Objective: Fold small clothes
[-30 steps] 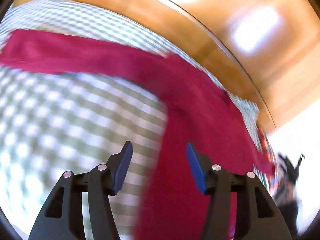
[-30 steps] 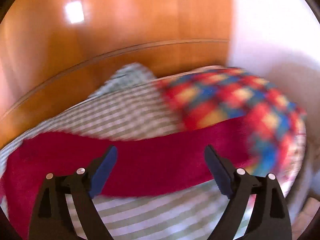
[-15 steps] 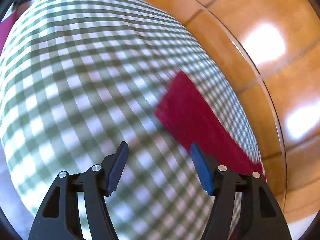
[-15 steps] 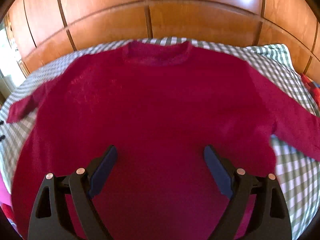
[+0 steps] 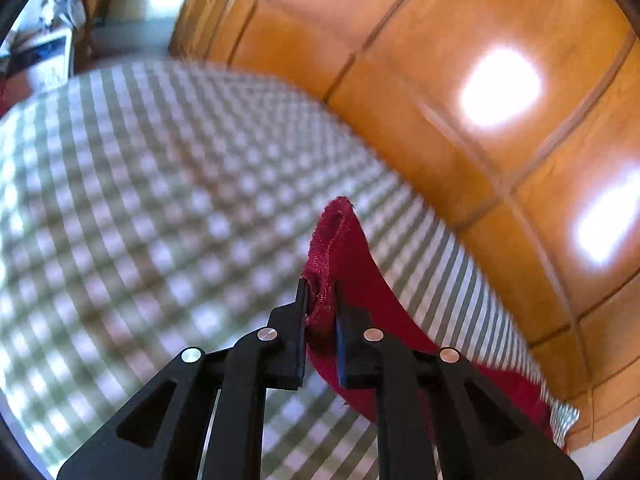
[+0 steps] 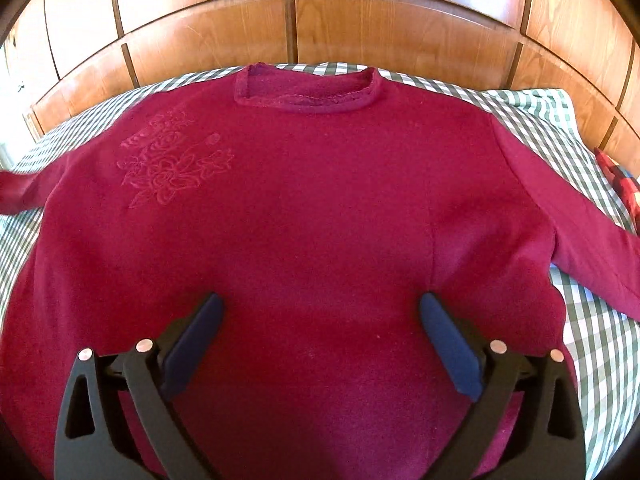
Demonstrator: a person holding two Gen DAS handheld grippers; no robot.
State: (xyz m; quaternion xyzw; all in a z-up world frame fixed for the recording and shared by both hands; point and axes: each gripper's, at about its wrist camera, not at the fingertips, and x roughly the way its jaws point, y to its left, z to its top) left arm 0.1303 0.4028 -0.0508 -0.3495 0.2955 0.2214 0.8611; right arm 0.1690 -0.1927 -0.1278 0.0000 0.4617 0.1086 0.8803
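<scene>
A dark red sweater (image 6: pixel 304 184) lies flat on the bed, face up, collar (image 6: pixel 306 92) toward the headboard and an embroidered flower (image 6: pixel 172 164) on its chest. Both sleeves spread out sideways. In the left wrist view my left gripper (image 5: pixel 320 288) is closing, its pads pinching the cuff of one sleeve (image 5: pixel 352 248), which stands raised off the cover. My right gripper (image 6: pixel 320 308) hovers over the sweater's lower body, its jaws opening wide, with only the flat cloth below them.
A green-and-white checked cover (image 5: pixel 160 200) spreads over the bed. The wooden panelled headboard (image 6: pixel 360 20) runs close behind. A red, blue and yellow checked cloth (image 6: pixel 618 178) shows at the right edge. Furniture sits blurred at the far left (image 5: pixel 52 52).
My left gripper swung to the sleeve's end and shut on the cuff, lifting it. My right gripper swung from the colourful cloth to above the sweater's body, then held still and opened a little wider.
</scene>
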